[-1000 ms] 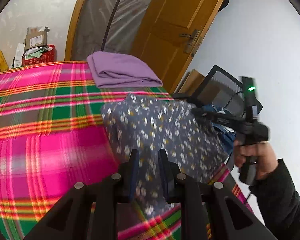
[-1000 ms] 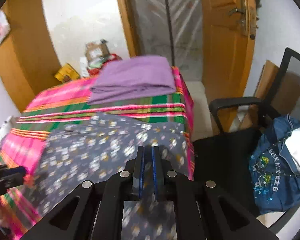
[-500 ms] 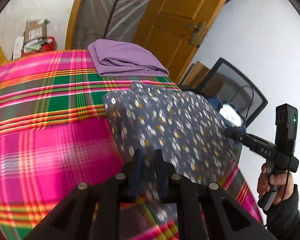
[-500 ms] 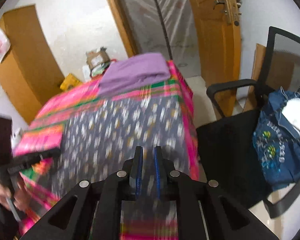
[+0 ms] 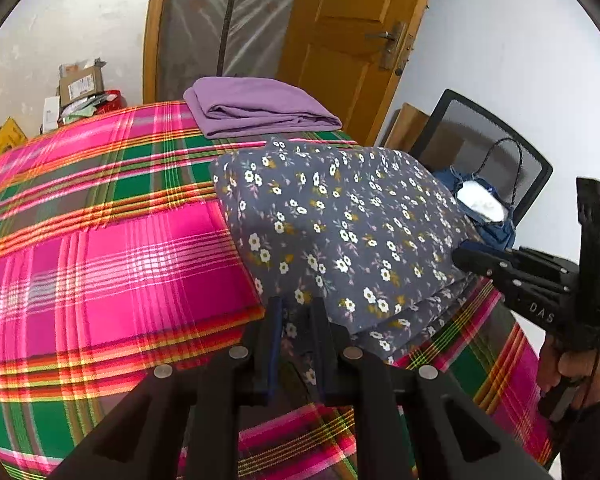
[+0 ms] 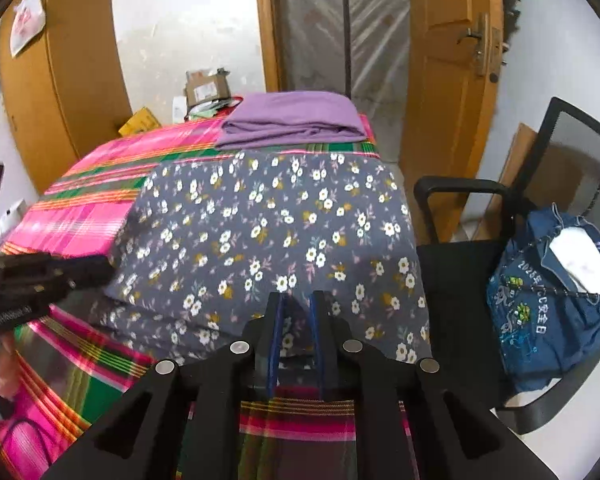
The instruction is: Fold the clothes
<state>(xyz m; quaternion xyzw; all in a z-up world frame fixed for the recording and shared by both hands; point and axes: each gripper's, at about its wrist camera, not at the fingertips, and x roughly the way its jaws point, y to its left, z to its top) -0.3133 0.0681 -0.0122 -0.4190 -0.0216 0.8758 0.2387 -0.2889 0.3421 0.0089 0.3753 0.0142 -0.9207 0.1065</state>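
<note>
Grey floral cotton garment (image 5: 340,240), folded into a layered rectangle, lies on the pink-and-green plaid bed cover (image 5: 100,260) just in front of the folded purple cloth (image 5: 260,110). Risk, as I judge it: the near hem sits between the narrow-gapped jaws of both tools, so a pull-back could drag the top layer and undo the fold. Left tool (image 5: 296,320) slightly parted at the near-left corner, grip on cloth unclear; right tool (image 6: 296,316) opening over the near edge, pads off fabric; both pitch downward
</note>
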